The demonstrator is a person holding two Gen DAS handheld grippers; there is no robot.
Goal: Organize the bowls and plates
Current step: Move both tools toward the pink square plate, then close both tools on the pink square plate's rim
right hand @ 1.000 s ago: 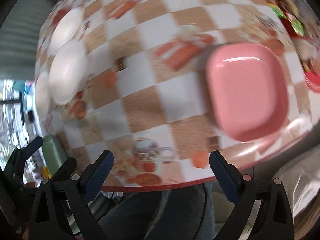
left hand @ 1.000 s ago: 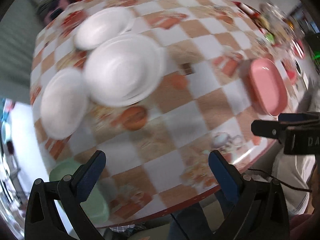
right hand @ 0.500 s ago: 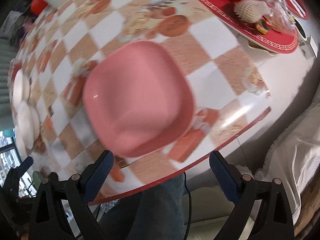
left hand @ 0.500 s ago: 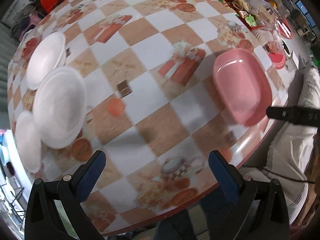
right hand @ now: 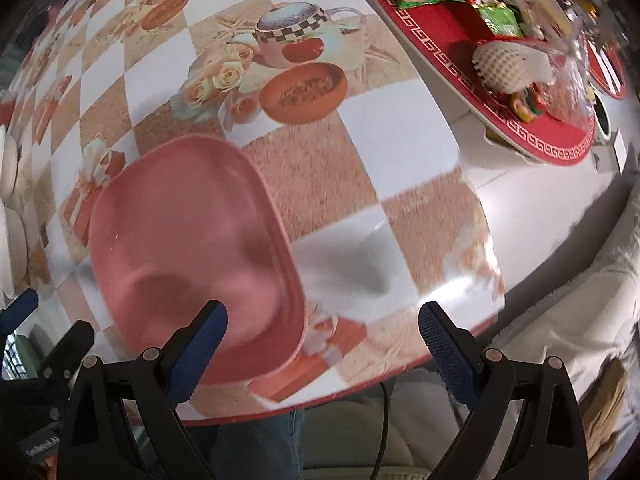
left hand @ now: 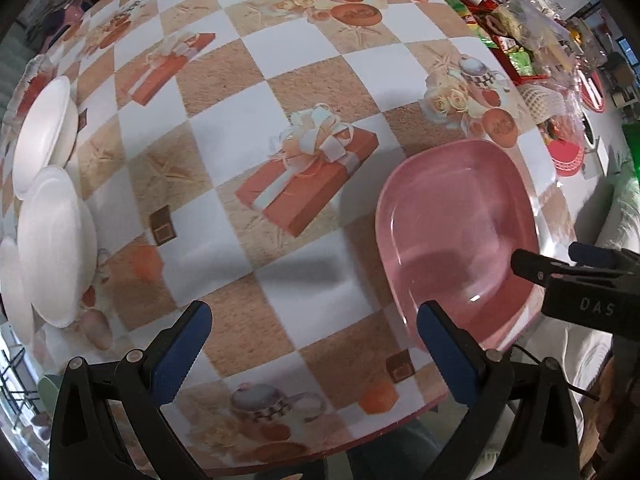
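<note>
**Pink plate near the tabletop edge, both grippers hovering empty**

The left gripper (left hand: 308, 352) hangs over the checkered tabletop (left hand: 240, 128) with its jaws spread wide and nothing between them. Its right blue pad overlaps the near-left rim of the pink plate (left hand: 460, 232) in the left wrist view; whether it touches cannot be told.

The right gripper (right hand: 322, 344) also has its jaws wide apart and empty. In its own view the left pad sits over the near end of the pink plate, while the right pad is over the bare tabletop edge.

The pink plate lies flat, close to the tabletop's near edge. Well apart from it, at the far left, white plates (left hand: 56, 248) lie overlapping, with a white bowl (left hand: 40, 136) just behind them. A red tray (right hand: 500, 92) of packaged snacks stands on a neighbouring surface beyond the plate.
</note>
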